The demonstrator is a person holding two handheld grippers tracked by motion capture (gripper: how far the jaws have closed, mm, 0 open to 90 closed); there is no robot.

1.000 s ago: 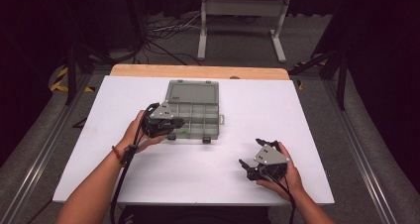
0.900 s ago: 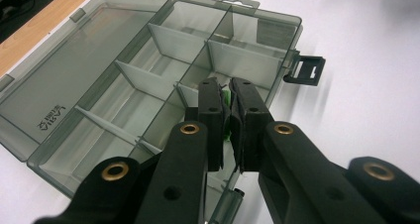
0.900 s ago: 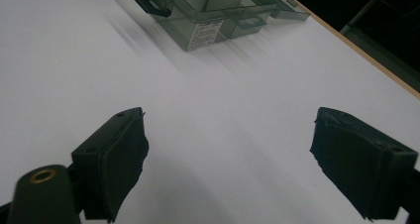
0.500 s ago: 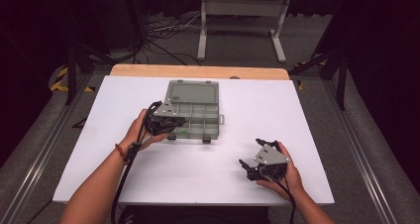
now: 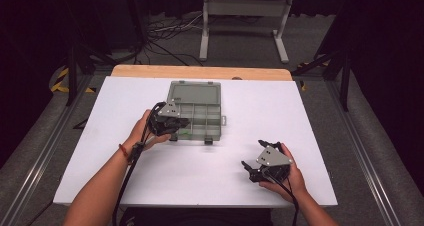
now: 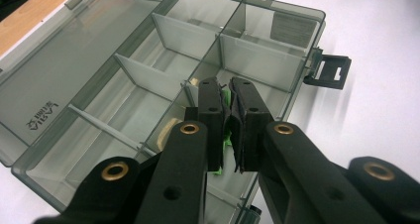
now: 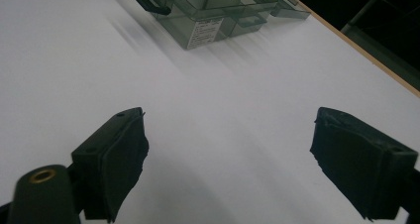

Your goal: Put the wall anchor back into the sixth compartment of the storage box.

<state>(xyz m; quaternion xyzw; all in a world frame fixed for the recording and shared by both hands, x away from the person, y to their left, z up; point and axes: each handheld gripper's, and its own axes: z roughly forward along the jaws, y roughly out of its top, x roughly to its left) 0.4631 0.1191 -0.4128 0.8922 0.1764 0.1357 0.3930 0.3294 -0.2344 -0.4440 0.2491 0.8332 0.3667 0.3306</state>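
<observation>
Since earlier frame: left gripper (image 6: 225, 130) shifts slightly over open organizer box (image 5: 196, 108), jaws nearly closed, pinching small green item (image 6: 227, 116) above compartment. Right gripper (image 7: 230, 159) idle, jaws wide, empty, box well ahead. Placement pending; lid unclosed.

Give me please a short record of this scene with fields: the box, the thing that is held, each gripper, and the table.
box: clear grey compartment box, lid open and lying flat toward the far side of the table
held item: small green piece, pinched above the box's compartments
left gripper: left gripper shut on the green piece, over the box
right gripper: right gripper open, jaws wide apart, holding nothing, near the white surface and apart from the box
table: white table with a wooden far edge
</observation>
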